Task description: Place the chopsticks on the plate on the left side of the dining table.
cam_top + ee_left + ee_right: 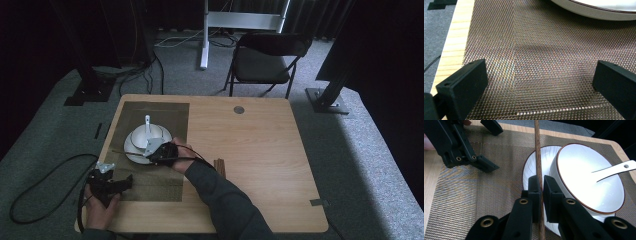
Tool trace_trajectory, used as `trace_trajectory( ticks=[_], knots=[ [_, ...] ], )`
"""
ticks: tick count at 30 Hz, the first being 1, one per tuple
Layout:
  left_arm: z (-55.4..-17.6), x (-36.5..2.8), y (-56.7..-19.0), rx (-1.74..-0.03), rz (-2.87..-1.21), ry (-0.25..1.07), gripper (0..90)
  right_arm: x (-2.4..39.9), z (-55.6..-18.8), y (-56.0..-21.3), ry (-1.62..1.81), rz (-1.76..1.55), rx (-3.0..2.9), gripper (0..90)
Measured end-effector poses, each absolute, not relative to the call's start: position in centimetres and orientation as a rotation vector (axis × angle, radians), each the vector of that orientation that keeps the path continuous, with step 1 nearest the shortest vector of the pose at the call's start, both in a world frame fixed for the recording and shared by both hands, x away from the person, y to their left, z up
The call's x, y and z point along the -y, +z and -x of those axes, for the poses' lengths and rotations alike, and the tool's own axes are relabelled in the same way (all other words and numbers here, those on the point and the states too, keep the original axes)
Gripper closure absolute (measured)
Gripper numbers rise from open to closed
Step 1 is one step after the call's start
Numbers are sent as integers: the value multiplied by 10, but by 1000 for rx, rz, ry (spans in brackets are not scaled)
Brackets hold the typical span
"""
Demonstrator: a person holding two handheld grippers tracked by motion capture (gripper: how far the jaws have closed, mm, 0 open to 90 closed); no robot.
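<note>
Between the right gripper's (541, 187) closed jaws runs a thin brown wooden chopstick (537, 152), above the white ribbed plate (530, 170). Near that plate, the left gripper (539, 80) gapes wide, holding nothing.

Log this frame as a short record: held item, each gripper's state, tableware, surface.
held item: chopstick, clamped upright in the right gripper view
right gripper: shut on the chopstick, over the plate
left gripper: open, nothing between its jaws, above the placemat
tableware: white bowl on the plate, white spoon in the bowl
surface: wooden table, woven placemat under the plate
</note>
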State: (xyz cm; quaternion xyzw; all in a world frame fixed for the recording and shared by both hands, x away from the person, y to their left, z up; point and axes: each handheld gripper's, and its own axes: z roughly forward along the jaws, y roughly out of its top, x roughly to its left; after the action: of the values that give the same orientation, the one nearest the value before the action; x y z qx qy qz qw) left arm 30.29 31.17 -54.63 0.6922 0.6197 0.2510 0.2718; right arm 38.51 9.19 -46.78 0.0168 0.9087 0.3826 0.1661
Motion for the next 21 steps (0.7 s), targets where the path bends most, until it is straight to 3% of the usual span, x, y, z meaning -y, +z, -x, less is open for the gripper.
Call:
trace_trajectory(
  ticks=[21],
  knots=[
    [-303, -312, -546, -1668, -1864, 676, 2, -99, -394, -480, 1057, -69, -2596, 846]
  ],
)
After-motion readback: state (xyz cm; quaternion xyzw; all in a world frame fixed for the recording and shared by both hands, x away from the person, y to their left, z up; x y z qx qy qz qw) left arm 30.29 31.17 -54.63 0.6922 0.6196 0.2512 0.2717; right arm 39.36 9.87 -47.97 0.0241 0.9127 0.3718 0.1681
